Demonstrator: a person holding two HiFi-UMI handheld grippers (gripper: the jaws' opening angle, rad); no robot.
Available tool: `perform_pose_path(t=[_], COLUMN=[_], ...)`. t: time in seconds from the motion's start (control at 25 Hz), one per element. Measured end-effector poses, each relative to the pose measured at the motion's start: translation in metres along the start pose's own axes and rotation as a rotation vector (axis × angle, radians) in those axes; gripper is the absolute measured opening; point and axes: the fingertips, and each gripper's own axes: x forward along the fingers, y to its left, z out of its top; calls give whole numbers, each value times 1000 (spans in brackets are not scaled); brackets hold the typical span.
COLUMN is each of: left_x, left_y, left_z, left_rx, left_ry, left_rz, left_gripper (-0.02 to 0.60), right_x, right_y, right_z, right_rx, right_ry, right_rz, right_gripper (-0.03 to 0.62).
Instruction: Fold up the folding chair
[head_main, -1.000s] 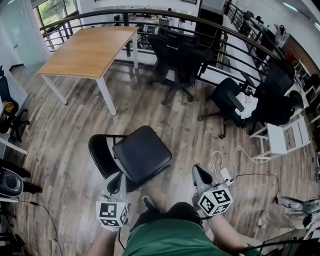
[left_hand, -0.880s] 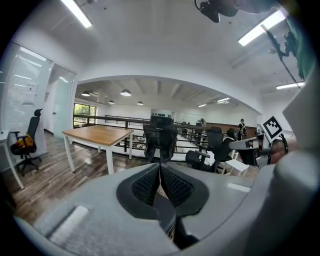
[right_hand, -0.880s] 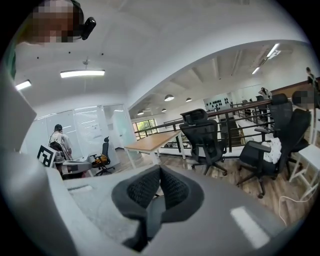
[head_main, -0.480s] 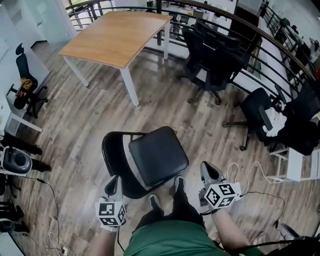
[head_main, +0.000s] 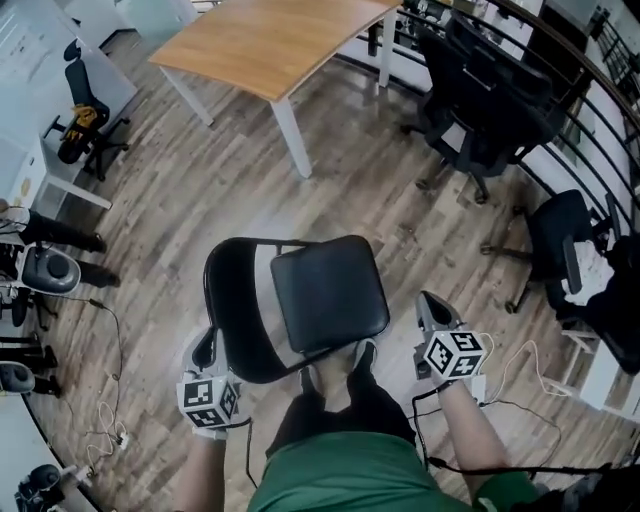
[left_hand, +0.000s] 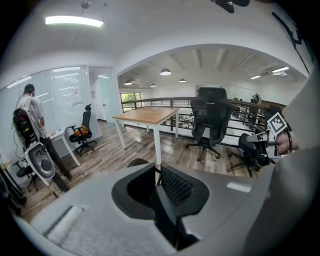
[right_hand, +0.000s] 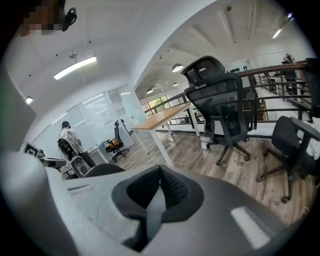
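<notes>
We see the folding chair (head_main: 330, 295) padded in smooth black vinyl with a faint sheen, the floor (head_main: 180, 205) in matt wood-grain planks, and the table (head_main: 268, 40) topped in smooth pale wood.

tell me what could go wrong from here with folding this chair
1. The left gripper and right gripper are both shut and empty on either side of the folding chair. Nudging it with closed fingers would probably slide or tip it rather than fold it.
2. The person's shoes sit right at the seat's near edge, so a collapsing seat or frame might catch a foot.
</notes>
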Motion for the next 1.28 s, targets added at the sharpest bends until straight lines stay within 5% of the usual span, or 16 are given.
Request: perform_pose_path(t=[0.2,0.4,0.6,0.8,1.28], left_x=[17,30,50,69,90], left_y=[28,39,41,47,17], left_z=[-50,-110,-144,-158,-196], left_rx=[-184,-350,-438,-442,-321], left_ry=[121,241,318,333,421], left_rz=[81,69,19,14,-23], left_gripper=[212,315,354,353,349], right_x=[43,83,121,164,250], right_y=[-40,-57,-73,-95,-137], right_z=[-37,-83,-150,-203,-315], right_rx=[-4,32,72,87,128], right_ry=[115,211,341,400,538], right_rz=[22,71,104,113,229], right_gripper=[3,6,176,297,431])
